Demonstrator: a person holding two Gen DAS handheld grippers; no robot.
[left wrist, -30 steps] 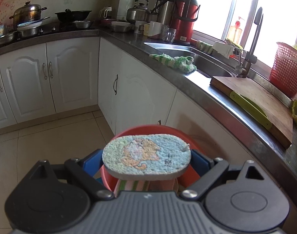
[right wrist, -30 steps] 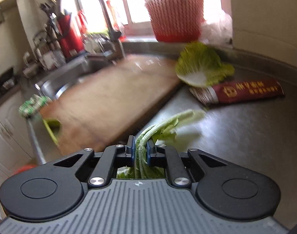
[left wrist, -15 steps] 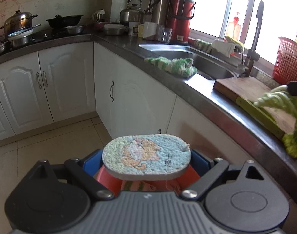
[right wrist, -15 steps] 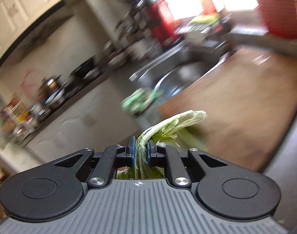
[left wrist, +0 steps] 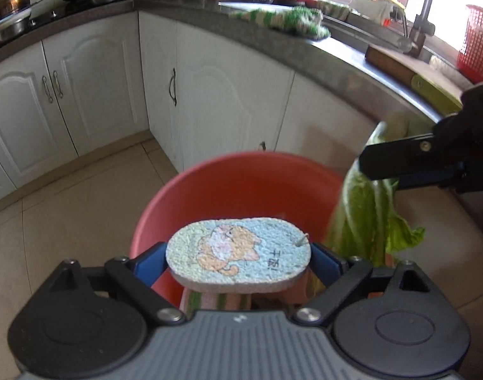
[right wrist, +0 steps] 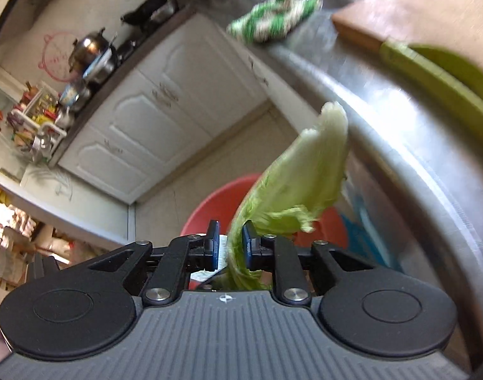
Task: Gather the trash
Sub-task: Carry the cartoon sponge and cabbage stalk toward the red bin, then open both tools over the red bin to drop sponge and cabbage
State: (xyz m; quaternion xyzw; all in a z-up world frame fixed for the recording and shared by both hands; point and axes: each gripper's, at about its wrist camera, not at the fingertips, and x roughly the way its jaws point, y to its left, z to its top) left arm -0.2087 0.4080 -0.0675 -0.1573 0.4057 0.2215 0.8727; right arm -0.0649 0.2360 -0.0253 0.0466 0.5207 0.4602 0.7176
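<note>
Green cabbage leaf stands between the blue pads of the right hand-held gripper, whose jaws are opening: a clear gap shows on the left side of the leaf, while the right pad lies against it or just beside it. The pale stalk end points up and away, blurred, and the leafy end hangs down below the pads. From the left wrist view the same leaf droops from the right hand-held gripper just past the right rim of a red bucket that stands on the tiled floor.

On the other side, the left hand-held gripper is clamped on an oval sponge printed with an orange cartoon cat, held flat over the near part of the bucket. Striped pink and green cloth shows under the sponge.

Behind the bucket run white cabinet doors under a grey stone worktop. On it lie a green and white knitted cloth beside the sink and a wooden cutting board with a green edge. A red mesh basket stands near the window.
</note>
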